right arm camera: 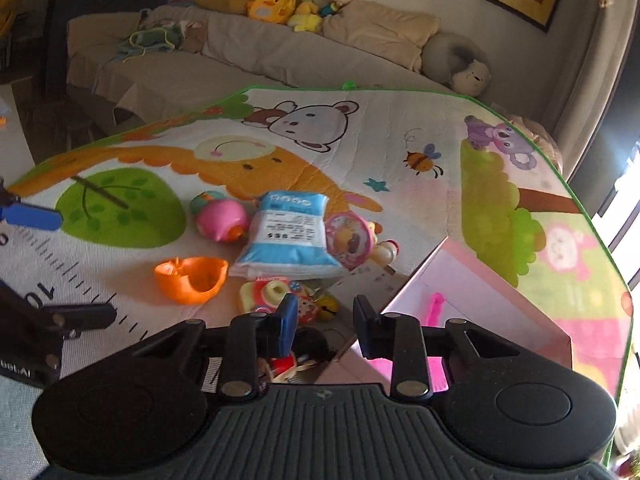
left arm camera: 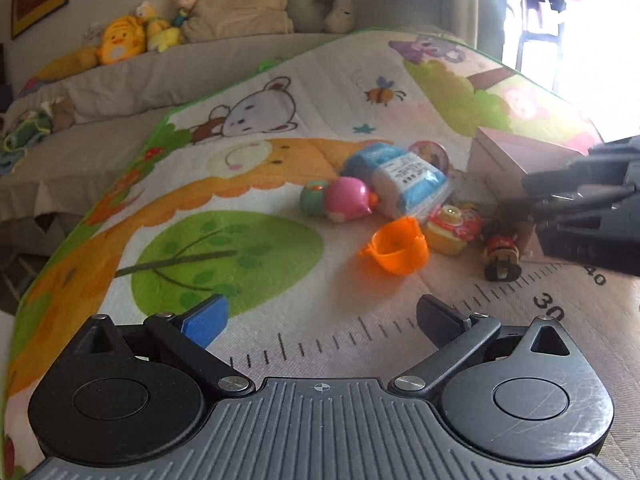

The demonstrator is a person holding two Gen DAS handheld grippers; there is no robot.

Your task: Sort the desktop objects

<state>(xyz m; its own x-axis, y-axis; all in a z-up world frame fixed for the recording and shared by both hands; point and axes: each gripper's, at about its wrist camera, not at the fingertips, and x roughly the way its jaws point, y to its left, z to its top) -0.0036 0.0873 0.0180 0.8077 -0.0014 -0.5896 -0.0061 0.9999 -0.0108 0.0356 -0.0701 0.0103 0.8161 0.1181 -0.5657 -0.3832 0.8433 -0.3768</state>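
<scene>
The left gripper (left arm camera: 320,320) hovers wide apart above the mat (left arm camera: 280,184); the right gripper (right arm camera: 326,320), fingers apart, half hides a small doll (left arm camera: 502,254).

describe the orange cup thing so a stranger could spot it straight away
Find the cartoon play mat and its big green tree. Just right of the tree, nearest the printed ruler marks, lies the orange translucent plastic cup, tipped over. It is the cluster's only hollow, plain-orange toy.

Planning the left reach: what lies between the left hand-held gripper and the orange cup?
Nothing: in the left wrist view only bare play mat separates the open left hand-held gripper from the orange cup.
</scene>
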